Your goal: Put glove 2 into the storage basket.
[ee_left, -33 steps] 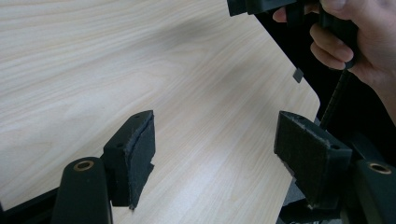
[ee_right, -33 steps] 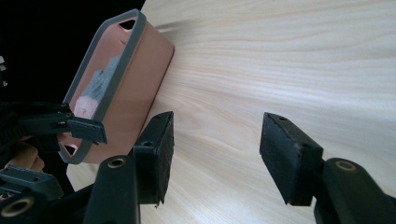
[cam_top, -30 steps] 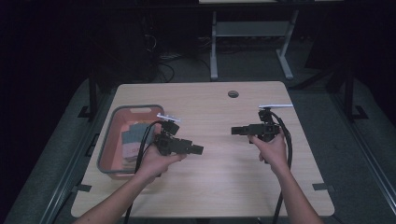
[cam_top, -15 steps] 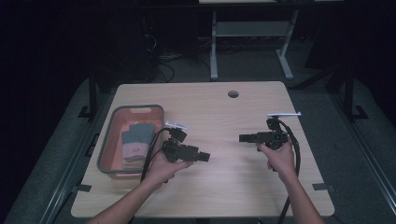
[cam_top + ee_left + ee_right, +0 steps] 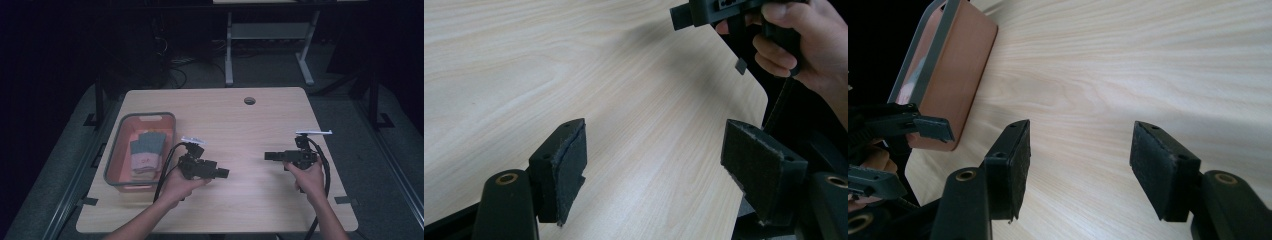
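While both grippers point at each other across the bare middle of the table (image 5: 240, 125), I read this as a pause between handlings rather than a grasp; the left gripper (image 5: 223, 173) sits just right of the bin (image 5: 113, 165), its jaws spread with only wood grain between the pads in the left gripper view, so it grips nothing; its jaws have just been opening a little further, and nothing lies between them; the right gripper (image 5: 268, 156) hangs over the right half of the table, well apart from the left one, and its own view shows the two pads wide with bare tabletop in the gap; those jaws have also just been opening, again on nothing

I take the work to concern the folded cloths (image 5: 145, 152), which lie inside the bin at the near left of the table, stacked against its floor; the bin's side wall (image 5: 955, 75) shows to the left in the right gripper view, so I judge the right tool is aimed that way on purpose; keeping both tools low, level and released suits either a fresh reach into the bin or a finished drop; which of the two it is I cannot tell
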Demonstrator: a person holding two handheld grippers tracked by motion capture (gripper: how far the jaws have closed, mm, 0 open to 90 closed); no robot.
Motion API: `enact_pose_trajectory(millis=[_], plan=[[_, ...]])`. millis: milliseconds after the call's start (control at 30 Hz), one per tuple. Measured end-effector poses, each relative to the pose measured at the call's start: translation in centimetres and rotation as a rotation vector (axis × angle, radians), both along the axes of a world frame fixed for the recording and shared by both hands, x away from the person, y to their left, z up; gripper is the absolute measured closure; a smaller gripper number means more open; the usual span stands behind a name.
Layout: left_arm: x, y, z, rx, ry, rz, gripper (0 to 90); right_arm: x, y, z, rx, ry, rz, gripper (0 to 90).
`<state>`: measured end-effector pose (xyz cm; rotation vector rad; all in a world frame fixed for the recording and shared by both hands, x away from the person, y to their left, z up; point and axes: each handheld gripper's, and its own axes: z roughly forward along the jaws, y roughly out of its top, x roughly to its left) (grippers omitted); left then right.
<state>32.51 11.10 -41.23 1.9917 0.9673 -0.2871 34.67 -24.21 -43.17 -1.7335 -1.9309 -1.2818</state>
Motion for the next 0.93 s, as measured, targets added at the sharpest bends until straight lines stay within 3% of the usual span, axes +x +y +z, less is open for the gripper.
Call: enact_pose_trajectory(millis=[233,600,733,800,933], plan=[[-0.3,-0.5,-0.7,-0.001,-0.002,-0.014,26.4,-0.9,-1.0,-1.2,0.007,0.004,-0.007,39.3],[-1.0,-1.2,-2.3,-0.011,0.015,-0.017,26.2,-2.7,-1.5,-1.8,0.018,-0.01,0.0,38.4],[-1.5,-1.5,-2.3,-0.004,0.002,-0.032,26.2,-3.6,-1.3,-2.1,0.021,-0.04,-0.005,38.6],[-1.6,-1.6,-2.4,-0.012,0.016,-0.046,26.4,-4.1,-1.1,-2.2,0.024,-0.05,0.0,38.1],[-2.1,-1.4,-2.9,-0.016,0.013,-0.043,26.4,-5.3,-0.8,-2.3,0.022,-0.11,-0.001,36.4]])
